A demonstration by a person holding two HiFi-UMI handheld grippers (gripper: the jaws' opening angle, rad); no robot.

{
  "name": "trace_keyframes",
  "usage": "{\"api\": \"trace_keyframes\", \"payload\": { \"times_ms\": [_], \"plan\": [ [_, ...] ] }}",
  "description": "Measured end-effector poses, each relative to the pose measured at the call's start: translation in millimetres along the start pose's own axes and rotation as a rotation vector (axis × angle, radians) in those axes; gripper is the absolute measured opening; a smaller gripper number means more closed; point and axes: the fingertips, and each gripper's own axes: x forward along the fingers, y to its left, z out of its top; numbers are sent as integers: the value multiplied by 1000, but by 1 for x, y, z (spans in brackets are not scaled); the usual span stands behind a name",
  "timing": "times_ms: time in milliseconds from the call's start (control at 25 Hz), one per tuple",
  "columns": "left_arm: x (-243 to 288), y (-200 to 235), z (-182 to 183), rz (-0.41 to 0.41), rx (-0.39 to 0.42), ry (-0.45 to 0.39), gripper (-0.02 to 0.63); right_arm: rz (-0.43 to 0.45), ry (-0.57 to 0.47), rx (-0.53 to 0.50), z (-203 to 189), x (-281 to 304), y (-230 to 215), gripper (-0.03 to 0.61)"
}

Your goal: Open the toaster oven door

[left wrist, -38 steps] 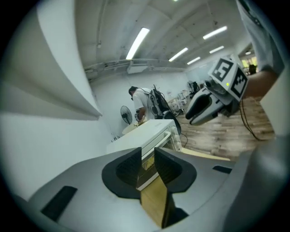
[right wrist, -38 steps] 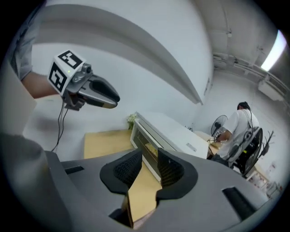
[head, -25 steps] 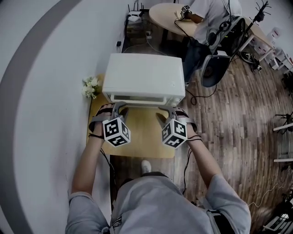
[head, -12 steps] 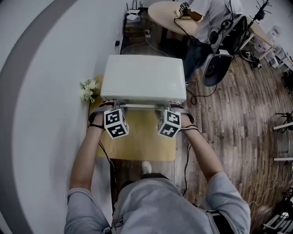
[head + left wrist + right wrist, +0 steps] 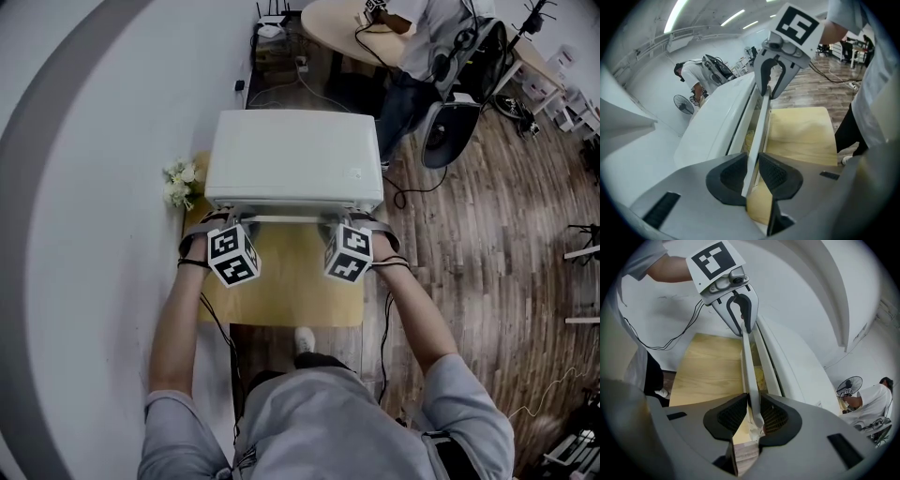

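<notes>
A white toaster oven [image 5: 292, 155] stands at the back of a small wooden table [image 5: 291, 291]. Its door handle [image 5: 286, 218], a pale bar, runs along the top of the front face. My left gripper [image 5: 228, 228] is shut on the bar's left end and my right gripper [image 5: 349, 228] on its right end. In the left gripper view the black pads [image 5: 776, 172] press the handle [image 5: 761, 122] from both sides. The right gripper view shows the same grip on the handle [image 5: 746, 362]. A narrow gap shows between door and oven body [image 5: 717, 126].
A small bunch of white flowers [image 5: 180, 183] sits at the oven's left, against the white wall. Behind the oven are cables, a floor fan [image 5: 450, 131] and a person [image 5: 441, 28] at a round table. Wooden floor lies to the right.
Both grippers moved forward from the table front up to the oven and shut on the door handle. Over the last half second they have hardly moved.
</notes>
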Motion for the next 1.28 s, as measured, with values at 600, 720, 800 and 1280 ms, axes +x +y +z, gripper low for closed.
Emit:
{"api": "trace_keyframes", "payload": {
  "times_ms": [600, 720, 800, 1280],
  "plan": [
    [-13, -44, -8, -43, -241, -166, 75, 37, -70, 248, -7, -11, 43, 92],
    [-15, -54, -11, -42, -304, -199, 75, 34, -78, 297, -8, -12, 54, 97],
    [-17, -59, -14, -46, -350, -227, 75, 35, -86, 343, -9, -13, 60, 101],
    [-19, -91, -33, -28, -682, -391, 26, 49, -267, 774, -21, -19, 90, 46]
  ]
}}
